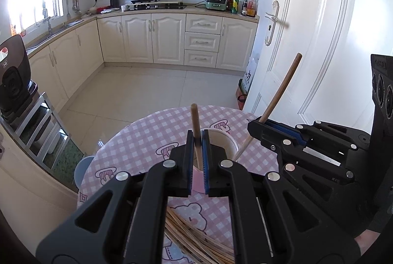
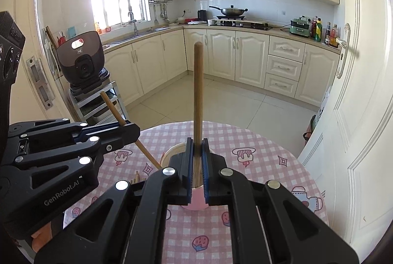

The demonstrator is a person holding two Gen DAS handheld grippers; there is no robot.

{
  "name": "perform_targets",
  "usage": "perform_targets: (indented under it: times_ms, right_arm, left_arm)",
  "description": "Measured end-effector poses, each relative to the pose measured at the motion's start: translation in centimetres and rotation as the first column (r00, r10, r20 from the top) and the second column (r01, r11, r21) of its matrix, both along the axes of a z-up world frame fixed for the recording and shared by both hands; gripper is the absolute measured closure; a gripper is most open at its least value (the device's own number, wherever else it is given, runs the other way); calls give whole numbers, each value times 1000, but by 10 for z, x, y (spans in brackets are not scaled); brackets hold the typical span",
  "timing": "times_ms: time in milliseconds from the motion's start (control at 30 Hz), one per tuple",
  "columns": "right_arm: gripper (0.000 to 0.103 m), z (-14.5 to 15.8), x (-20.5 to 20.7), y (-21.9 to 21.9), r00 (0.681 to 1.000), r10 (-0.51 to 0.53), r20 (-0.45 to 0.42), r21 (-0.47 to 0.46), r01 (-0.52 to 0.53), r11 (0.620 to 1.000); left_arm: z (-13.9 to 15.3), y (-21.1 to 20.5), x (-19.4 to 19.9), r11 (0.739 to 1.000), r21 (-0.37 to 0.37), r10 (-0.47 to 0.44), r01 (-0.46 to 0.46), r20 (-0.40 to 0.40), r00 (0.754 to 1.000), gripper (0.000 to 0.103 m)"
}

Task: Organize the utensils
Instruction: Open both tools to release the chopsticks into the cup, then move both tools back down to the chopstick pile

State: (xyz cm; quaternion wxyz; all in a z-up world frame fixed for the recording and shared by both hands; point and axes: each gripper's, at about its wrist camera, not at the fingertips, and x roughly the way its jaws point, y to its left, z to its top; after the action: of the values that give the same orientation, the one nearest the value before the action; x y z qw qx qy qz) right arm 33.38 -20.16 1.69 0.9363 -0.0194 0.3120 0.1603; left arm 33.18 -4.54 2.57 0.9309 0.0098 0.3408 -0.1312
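My left gripper (image 1: 198, 141) pinches a round wooden chopstick (image 1: 195, 126) between ribbed blue pads. My right gripper (image 2: 197, 148) clamps another chopstick (image 2: 198, 92), both over the pink paper cup (image 2: 172, 153) mid-table (image 2: 270, 165).

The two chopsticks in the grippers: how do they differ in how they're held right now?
The left gripper pinches the left chopstick high, leaving a short stub above its fingers. The right gripper pinches the right chopstick lower, leaving a long length above. From the left wrist view, the right chopstick's thin end looks outside the cup; the left chopstick's reaches down inside. Both are wooden, clamped tight, thin end down.
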Motion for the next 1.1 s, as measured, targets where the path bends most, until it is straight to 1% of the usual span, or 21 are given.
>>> perform_targets:
  times_ms: [133,167,267,300,333,367,400,433,467,567,600,667,767,900,967,1067,1100]
  right_arm:
    - [97,-2,-2,1,1000,-4,-8,-3,4,1000]
    - [97,-2,-3,0,1000,-3,-10,0,3,1000]
    - [95,-2,-6,0,1000,1,-17,0,-1,1000]
    - [94,-2,-8,0,1000,4,-20,0,-4,1000]
    - [89,-2,-9,0,1000,7,-20,2,-7,1000]
    - [84,-1,-11,-1,1000,9,-21,4,-9,1000]
    - [83,0,-14,-1,1000,7,-20,5,-7,1000]
    - [81,1,-16,-3,1000,3,-19,5,-3,1000]
    - [81,2,-19,-3,1000,14,-19,11,-14,1000]
    - [80,5,-28,-2,1000,24,-9,-13,-24,1000]
    - [79,7,-32,-2,1000,27,-5,-12,-27,1000]
    - [71,9,-40,-1,999,32,-3,-11,-32,999]
    - [70,11,-53,2,999,51,5,-28,-51,998]
    - [69,6,-68,8,997,81,-12,-62,-81,995]
    - [69,0,-73,13,995,100,-32,-79,-102,992]
    - [69,-13,-78,22,990,125,-69,-98,-131,987]
    - [69,-18,-78,25,988,128,-84,-105,-137,985]
  left_arm:
    - [-1,1,-1,1000,-4,-4,4,-12,1000,94]
    - [-2,1,-2,1000,-6,-2,2,-14,1000,92]
    - [-4,4,-2,1000,-10,-12,12,-43,999,91]
    - [-5,6,-3,1000,-13,-10,9,-48,999,88]
    - [-4,7,-5,1000,-20,-6,5,-45,999,84]
    - [-3,9,-7,1000,-25,-3,2,-40,999,70]
    - [-1,12,-10,1000,-22,12,-13,-25,1000,54]
    - [0,15,-14,999,-24,22,-22,-6,1000,51]
    - [1,17,-18,999,-29,17,-17,6,1000,50]
    - [2,22,-28,1000,-27,5,-5,-1,1000,50]
    - [3,24,-33,1000,-24,7,-7,1,1000,47]
    - [3,28,-42,1000,-23,7,-6,9,1000,43]
    - [3,38,-56,1000,-10,22,-22,13,1000,37]
    - [-9,52,-65,1000,-6,27,-28,-52,998,37]
    - [-20,60,-66,999,-32,24,-28,-118,993,37]
    - [-38,71,-65,996,-78,19,-36,-214,977,37]
    - [-43,73,-66,996,-79,25,-45,-230,973,37]
